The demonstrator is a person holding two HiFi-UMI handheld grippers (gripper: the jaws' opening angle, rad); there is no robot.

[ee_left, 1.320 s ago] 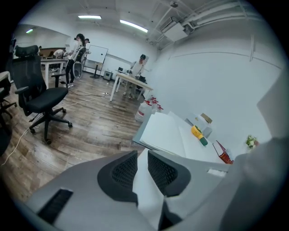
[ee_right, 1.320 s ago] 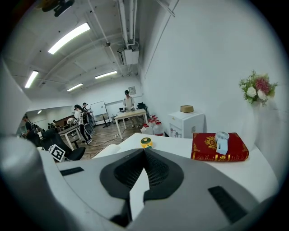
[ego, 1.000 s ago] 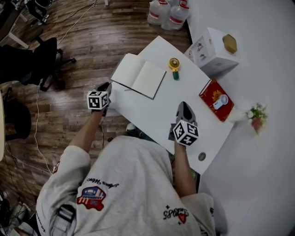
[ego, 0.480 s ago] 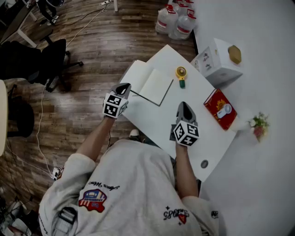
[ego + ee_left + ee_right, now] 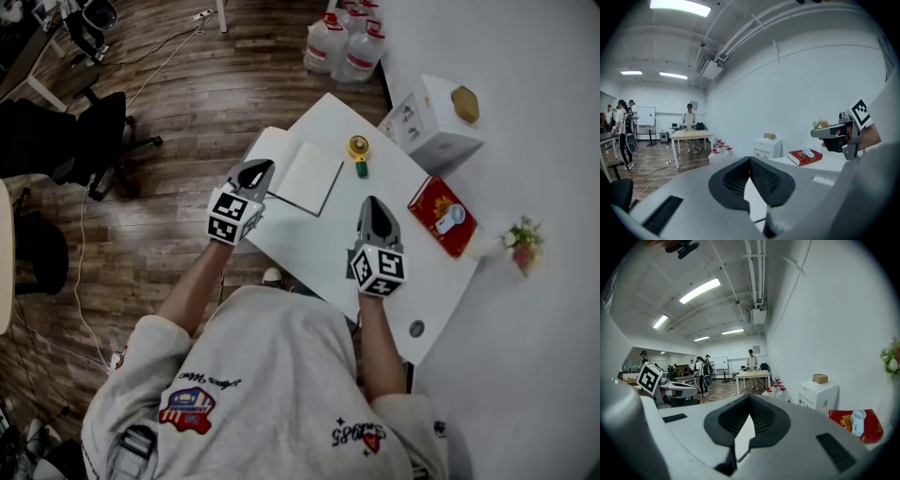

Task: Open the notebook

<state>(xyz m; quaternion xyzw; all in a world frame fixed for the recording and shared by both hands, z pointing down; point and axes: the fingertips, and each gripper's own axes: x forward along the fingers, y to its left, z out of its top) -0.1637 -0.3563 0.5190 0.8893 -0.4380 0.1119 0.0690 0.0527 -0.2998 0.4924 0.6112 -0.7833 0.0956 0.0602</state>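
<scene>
The notebook (image 5: 298, 171) lies open on the far left part of the white table (image 5: 319, 239), both pale pages showing. My left gripper (image 5: 256, 172) hovers over the notebook's near left edge with its jaws shut and nothing between them; in the left gripper view its fingertips (image 5: 750, 160) meet. Over the middle of the table my right gripper (image 5: 372, 207) points away from me, to the right of the notebook. It is shut and empty too, as the right gripper view shows (image 5: 750, 398).
A yellow round tool (image 5: 357, 150) lies just beyond the notebook. A red book (image 5: 441, 217) with a white object on it, a white box (image 5: 431, 122) and flowers (image 5: 522, 239) sit to the right. Water bottles (image 5: 342, 42) and an office chair (image 5: 94, 131) stand on the floor.
My left gripper has come up from beside the table's left edge and now hangs over the notebook's edge. The right gripper has lifted slightly. The notebook stays open.
</scene>
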